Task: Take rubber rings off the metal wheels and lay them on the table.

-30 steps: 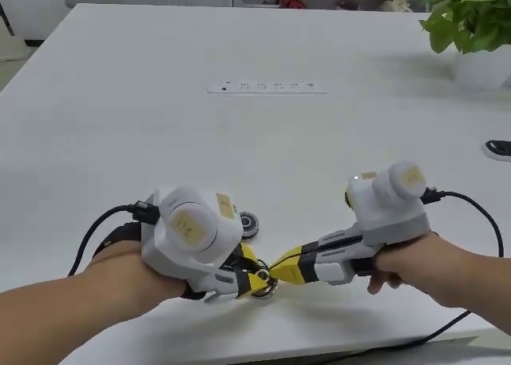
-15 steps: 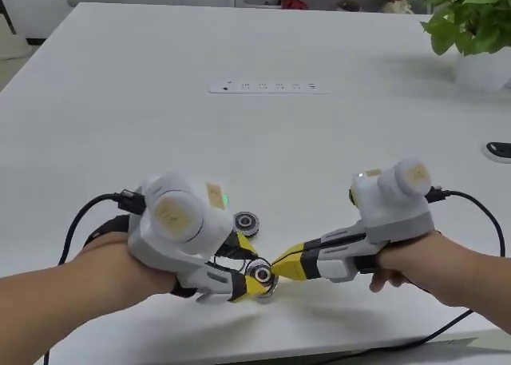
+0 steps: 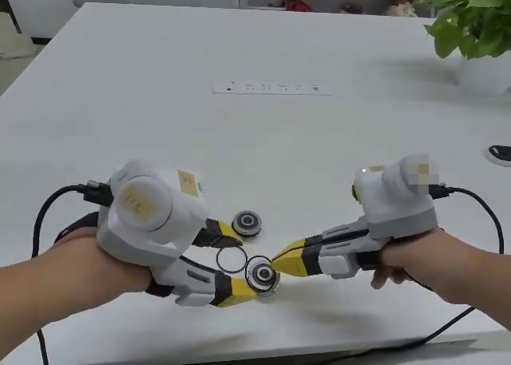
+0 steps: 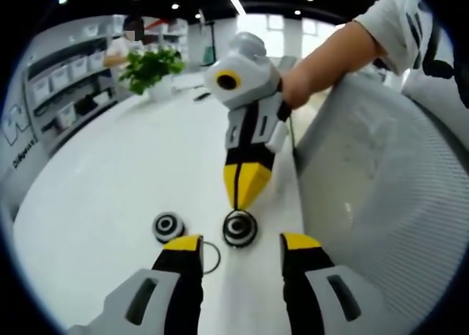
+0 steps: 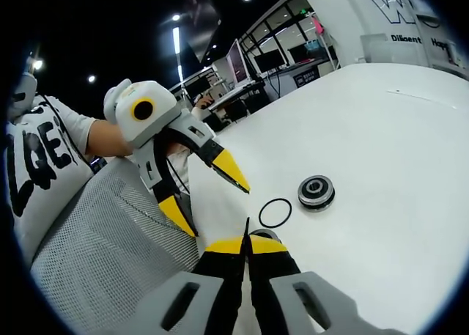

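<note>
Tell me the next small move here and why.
Probably shift the open left gripper to the far wheel and close on its dark rim. One rubber ring already lies loose on the table between its jaws, while the shut right gripper points at the near wheel.

Open-plan office or lab: shelves of bins [image 4: 64, 100] and a potted plant [image 4: 150, 67] beyond the left gripper [image 4: 240, 243]; desk monitors [image 5: 265, 58] beyond the right gripper [image 5: 245, 244].

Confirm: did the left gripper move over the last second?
Yes. In the head view the left gripper has drawn back leftward, away from the far wheel, which stayed put.
</note>
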{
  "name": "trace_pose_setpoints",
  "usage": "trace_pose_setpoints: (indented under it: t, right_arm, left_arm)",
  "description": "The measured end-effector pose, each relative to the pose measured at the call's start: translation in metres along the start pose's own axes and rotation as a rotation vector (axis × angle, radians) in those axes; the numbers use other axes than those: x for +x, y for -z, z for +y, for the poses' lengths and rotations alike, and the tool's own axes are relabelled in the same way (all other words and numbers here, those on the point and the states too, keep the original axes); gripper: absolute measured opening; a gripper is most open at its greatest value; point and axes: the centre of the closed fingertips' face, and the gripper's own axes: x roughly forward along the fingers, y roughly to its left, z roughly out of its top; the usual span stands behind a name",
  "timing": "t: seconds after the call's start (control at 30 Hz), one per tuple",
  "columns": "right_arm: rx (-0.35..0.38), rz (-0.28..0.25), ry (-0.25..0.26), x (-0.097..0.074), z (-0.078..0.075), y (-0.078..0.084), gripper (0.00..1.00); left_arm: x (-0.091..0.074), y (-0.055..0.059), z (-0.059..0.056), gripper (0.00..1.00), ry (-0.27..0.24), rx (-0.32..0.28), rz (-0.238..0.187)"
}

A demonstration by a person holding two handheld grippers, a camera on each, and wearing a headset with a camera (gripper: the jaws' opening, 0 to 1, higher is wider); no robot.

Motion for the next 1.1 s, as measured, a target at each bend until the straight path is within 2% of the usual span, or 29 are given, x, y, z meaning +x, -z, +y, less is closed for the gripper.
trace_pose_setpoints:
  t: [0.23, 0.53, 1.1]
  right_arm:
    - [-0.014, -0.001, -0.006, 0.0, 0.002, -0.005, 0.0]
    - [-0.031, -0.003, -0.013, 0.004, 0.006, -0.016, 0.0]
    - [-0.051, 0.017, -0.038, 0.03, 0.009, -0.025, 0.0]
  left_arm:
    - [-0.014, 0.002, 0.005, 0.47, -0.031, -0.014, -0.013]
    - [-0.033, 0.013, 0.014, 0.52, -0.074, -0.044, -0.017]
    - [-0.057, 0.028, 0.025, 0.57, -0.155, -0.072, -0.027]
